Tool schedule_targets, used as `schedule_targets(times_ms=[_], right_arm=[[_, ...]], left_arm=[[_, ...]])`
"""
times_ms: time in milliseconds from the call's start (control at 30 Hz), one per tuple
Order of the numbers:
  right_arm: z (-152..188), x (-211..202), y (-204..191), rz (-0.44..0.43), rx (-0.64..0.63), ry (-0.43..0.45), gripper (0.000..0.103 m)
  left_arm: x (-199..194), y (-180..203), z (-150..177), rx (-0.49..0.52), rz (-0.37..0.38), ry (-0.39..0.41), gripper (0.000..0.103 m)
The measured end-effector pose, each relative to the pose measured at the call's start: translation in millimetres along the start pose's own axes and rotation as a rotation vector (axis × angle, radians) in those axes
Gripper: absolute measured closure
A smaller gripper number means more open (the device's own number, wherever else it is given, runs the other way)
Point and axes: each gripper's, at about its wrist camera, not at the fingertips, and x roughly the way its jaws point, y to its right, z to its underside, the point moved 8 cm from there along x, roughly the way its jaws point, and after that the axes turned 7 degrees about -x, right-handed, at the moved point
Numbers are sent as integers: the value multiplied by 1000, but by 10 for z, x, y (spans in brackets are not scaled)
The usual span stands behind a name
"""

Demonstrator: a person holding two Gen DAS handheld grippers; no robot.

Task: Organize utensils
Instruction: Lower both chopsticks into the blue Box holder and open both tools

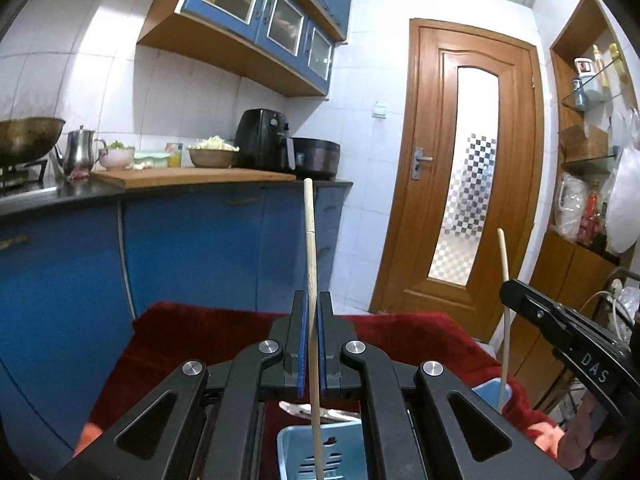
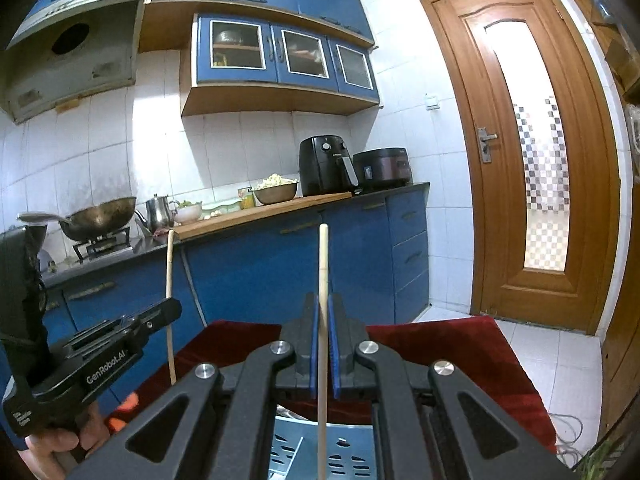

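Left gripper is clamped on a pale wooden chopstick; right gripper likewise grips another wooden chopstick. Both hang over the perforated blue plastic basket; depositing appears outstanding.

Both chopsticks, the left one and the right one, are pale, matt wood. Each gripper, left and right, is matt black plastic with blue pads and shiny metal pivot pins. The slotted utensil holder looks like smooth light-blue plastic. The desk wears a red, velvety cloth. The door is glossy varnished wood.
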Motion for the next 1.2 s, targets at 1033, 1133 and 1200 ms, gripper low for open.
schedule_targets(times_ms=[1033, 1133, 1200], right_arm=[[318, -119, -187, -49, -32, -127, 79], [297, -229, -209, -37, -35, -129, 79], [282, -319, -221, -32, -30, -133, 79]], left_arm=[[-165, -110, 411, -42, 39, -114, 83], [-272, -98, 401, -43, 45, -123, 83], [-337, -85, 390, -41, 46, -124, 83]])
